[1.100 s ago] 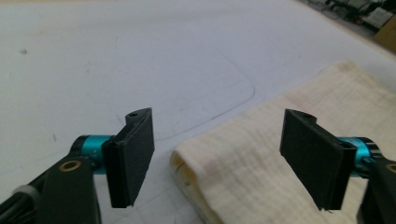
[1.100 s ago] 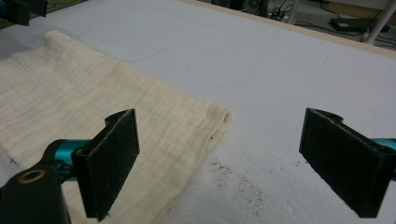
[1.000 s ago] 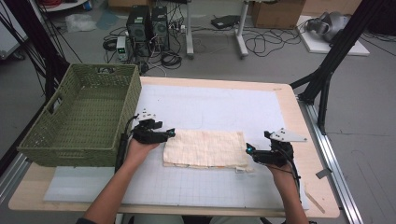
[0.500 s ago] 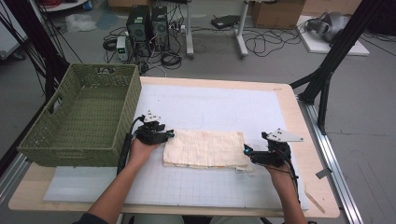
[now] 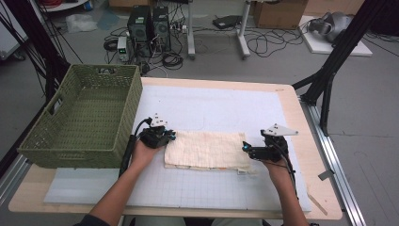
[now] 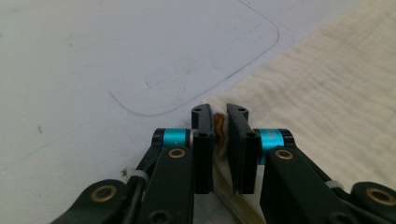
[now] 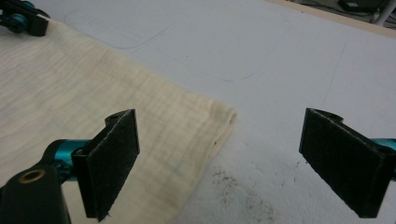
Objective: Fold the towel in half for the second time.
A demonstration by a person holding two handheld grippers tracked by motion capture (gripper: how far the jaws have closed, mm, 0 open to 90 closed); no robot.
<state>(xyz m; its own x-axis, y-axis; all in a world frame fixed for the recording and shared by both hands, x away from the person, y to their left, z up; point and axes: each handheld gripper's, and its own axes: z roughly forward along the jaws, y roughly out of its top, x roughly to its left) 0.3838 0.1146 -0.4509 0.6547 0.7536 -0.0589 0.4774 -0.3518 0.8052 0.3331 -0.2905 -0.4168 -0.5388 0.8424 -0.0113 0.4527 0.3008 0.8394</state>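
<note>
Nearest the person, two forearms come in from six o'clock of the high view and meet the folded cream cloth (image 5: 207, 150), which lies flat on the white mat (image 5: 226, 108) near the middle of the desk (image 5: 294, 101).

At the cloth's nine o'clock end the left gripper (image 5: 165, 137) has just been closing, and its jaws now pinch the corner: in the left gripper view the cloth's edge (image 6: 220, 130) is squeezed in the narrow gap between the pads (an orange trim shows there).

At the three o'clock end the right gripper (image 5: 245, 149) stands with its jaws wide apart, one pad over the cloth's corner (image 7: 205, 116) and the other over bare mat, nothing pressed yet.

So the step in hand looks like taking hold of both ends, half done. The next move likely calls for the right jaws to sink around the corner's layers and shut, matching the left, before any lift or fold.

Farther off, at ten o'clock, the green woven basket (image 5: 70, 141) waits empty.
</note>
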